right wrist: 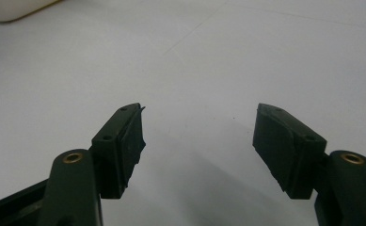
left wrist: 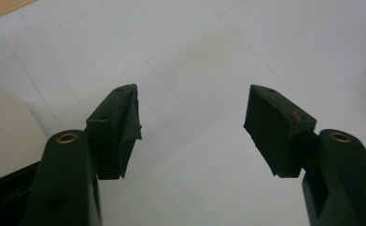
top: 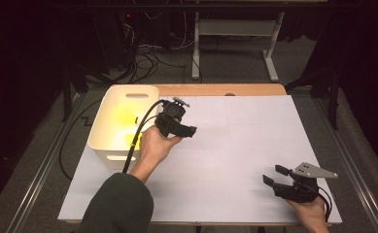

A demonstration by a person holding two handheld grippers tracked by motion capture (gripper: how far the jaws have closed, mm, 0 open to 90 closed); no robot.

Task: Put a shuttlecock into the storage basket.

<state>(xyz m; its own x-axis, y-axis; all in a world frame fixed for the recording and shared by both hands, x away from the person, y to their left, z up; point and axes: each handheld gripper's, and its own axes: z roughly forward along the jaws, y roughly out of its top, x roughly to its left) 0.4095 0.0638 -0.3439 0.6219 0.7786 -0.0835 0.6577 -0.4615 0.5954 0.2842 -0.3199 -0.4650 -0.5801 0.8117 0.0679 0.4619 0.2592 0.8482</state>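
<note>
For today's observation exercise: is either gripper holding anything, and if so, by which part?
Nothing is held. The left gripper and the right gripper both stand open, with bare white table between their jaws.

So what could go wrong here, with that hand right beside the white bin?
The left gripper hovers open beside the bin, so a careless swing could knock the bin's wall. Its cable drapes across the bin's corner and might snag or drag it. The right gripper, also open, sits near the table's front edge.
</note>
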